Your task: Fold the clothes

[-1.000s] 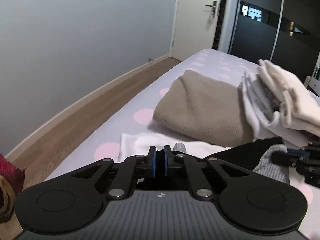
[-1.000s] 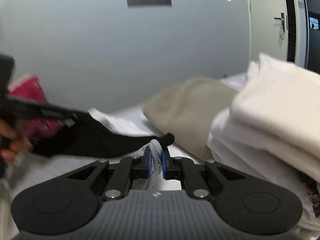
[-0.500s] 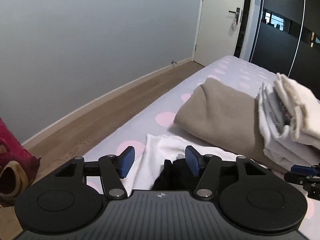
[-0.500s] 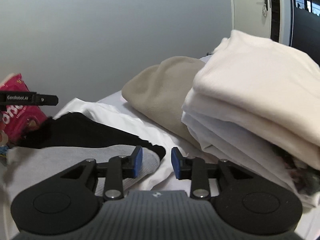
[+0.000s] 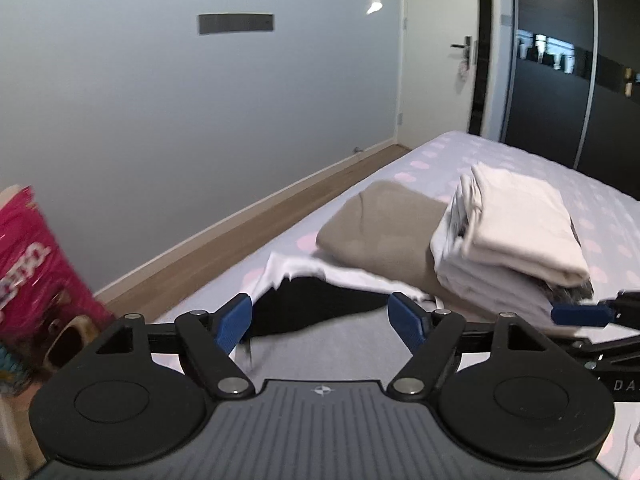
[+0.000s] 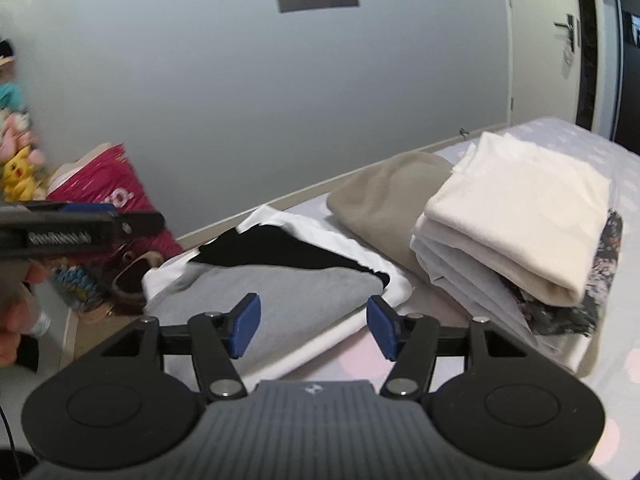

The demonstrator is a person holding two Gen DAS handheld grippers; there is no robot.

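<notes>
Both tongs wide apart and empty, left tongs, right tongs above grey garment edge

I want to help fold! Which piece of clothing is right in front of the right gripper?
The grey garment, lying flat just beyond the open right gripper. The beige one and the cream-topped stack sit farther back.

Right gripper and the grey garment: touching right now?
Apart. The right wrist view shows the right gripper wide open, held above the folded grey garment, its blue fingertips gripping no cloth.
</notes>
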